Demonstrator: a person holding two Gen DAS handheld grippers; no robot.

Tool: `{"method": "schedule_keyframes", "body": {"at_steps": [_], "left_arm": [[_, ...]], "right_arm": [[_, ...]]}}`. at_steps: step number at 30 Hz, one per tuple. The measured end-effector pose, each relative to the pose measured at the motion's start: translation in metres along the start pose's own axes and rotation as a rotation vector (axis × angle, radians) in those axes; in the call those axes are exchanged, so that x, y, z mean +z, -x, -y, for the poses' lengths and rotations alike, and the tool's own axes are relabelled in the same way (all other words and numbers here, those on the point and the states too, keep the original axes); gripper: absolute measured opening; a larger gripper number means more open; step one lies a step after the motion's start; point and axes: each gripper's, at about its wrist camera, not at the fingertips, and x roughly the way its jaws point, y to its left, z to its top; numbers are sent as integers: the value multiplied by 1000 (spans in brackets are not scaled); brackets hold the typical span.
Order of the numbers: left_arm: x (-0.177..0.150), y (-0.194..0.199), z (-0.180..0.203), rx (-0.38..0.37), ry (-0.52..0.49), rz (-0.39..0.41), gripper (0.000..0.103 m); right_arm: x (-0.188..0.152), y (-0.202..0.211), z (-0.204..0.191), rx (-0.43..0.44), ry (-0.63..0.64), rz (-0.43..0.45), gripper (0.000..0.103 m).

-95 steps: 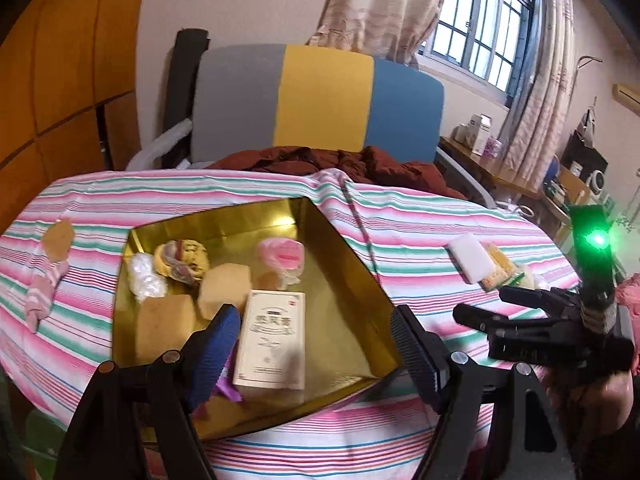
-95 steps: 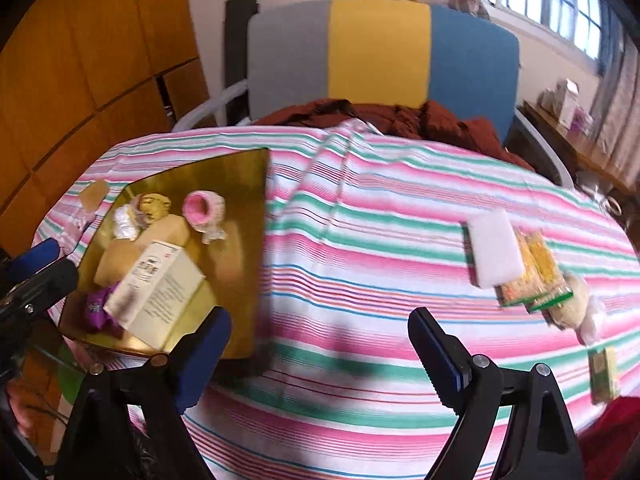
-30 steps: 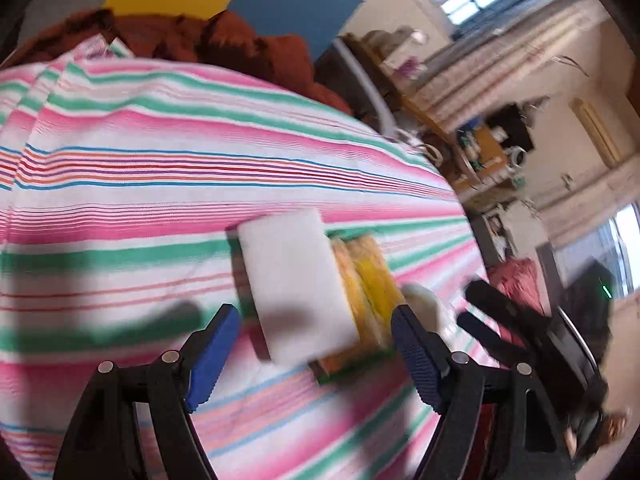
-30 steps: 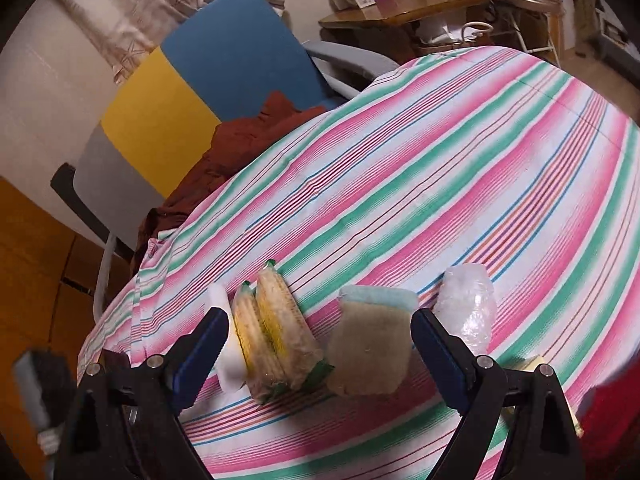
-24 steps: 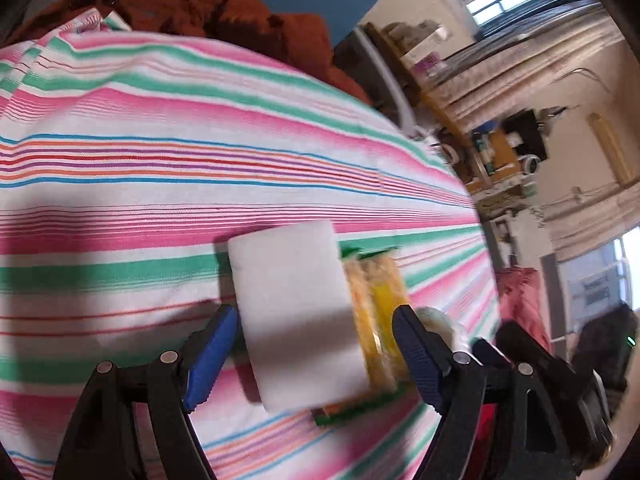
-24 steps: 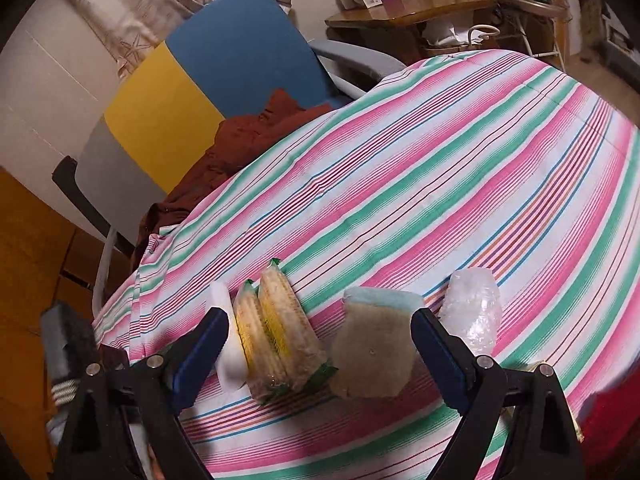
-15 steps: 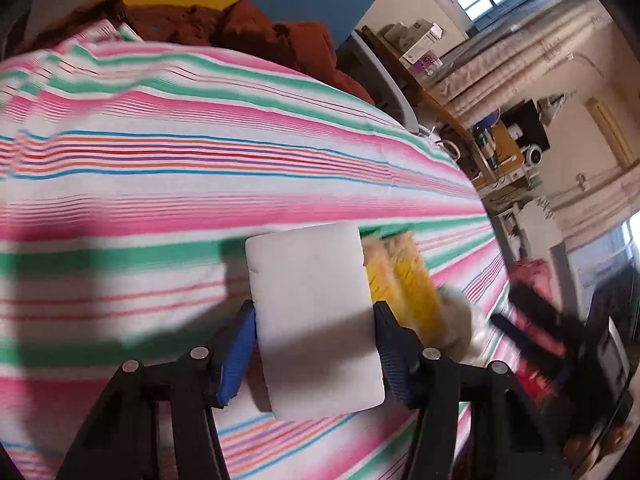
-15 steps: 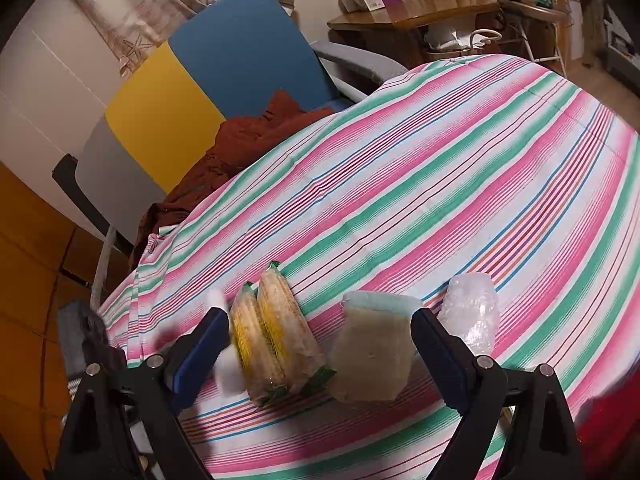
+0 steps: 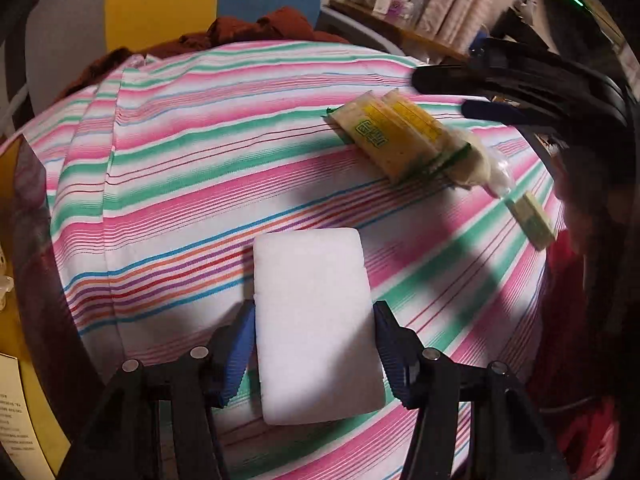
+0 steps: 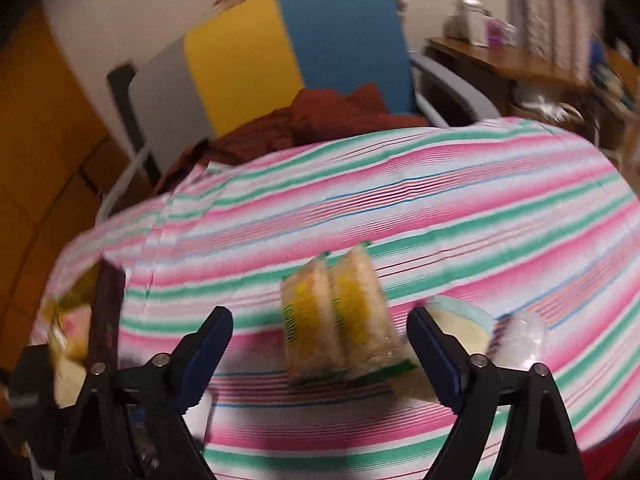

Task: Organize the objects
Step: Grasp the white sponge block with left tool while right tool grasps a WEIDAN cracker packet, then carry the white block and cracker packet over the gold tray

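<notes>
Fingers of the left gripper (image 9: 314,344) reach forward from the bottom edge of the left wrist view, their blue pads pressed against the two long sides of a white sponge block (image 9: 316,320). The block lies flat between them, pinched at its near half, with its far end sticking out past the fingertips over the striped tablecloth (image 9: 180,184) on the counter. The gripper points slightly downward at the cloth; whether the block is lifted clear of it cannot be told. Farther off to the right lies a twin pack of yellow snack bars (image 9: 396,136), with a pale sponge (image 9: 472,168) touching its far end, then a clear wrapped lump (image 9: 500,178) and a small pale green packet (image 9: 534,222). At the far left a corner of a gold tray (image 9: 16,344) shows. The other gripper appears as a dark blurred shape at upper right.

From the right wrist view, the right gripper (image 10: 320,344) is held above the counter and tilted down at it, fingers spread wide with nothing between the pads. The snack bars (image 10: 340,316) lie on the cloth (image 10: 400,208) in the gap. The pale sponge (image 10: 460,328) sits by the right fingertip, the wrapped lump (image 10: 524,336) just beyond. A colour-block chair (image 10: 272,64) stands behind the counter.
</notes>
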Motion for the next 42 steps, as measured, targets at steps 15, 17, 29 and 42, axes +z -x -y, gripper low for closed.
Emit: {"method": "schedule_keyframes", "body": {"at_steps": [15, 17, 29, 42], "left_arm": [[-12, 1, -7, -40, 18, 138, 60], [-13, 1, -8, -45, 18, 150, 60], [-9, -5, -4, -45, 8, 165, 60], [-15, 44, 9, -20, -38, 193, 57]], "right_arm": [[-17, -91, -51, -188, 346, -221, 49], [-17, -89, -55, -168, 378, -209, 49], [-7, -97, -34, -65, 286, -236, 62], [-7, -83, -29, 20, 269, -231, 48]]}}
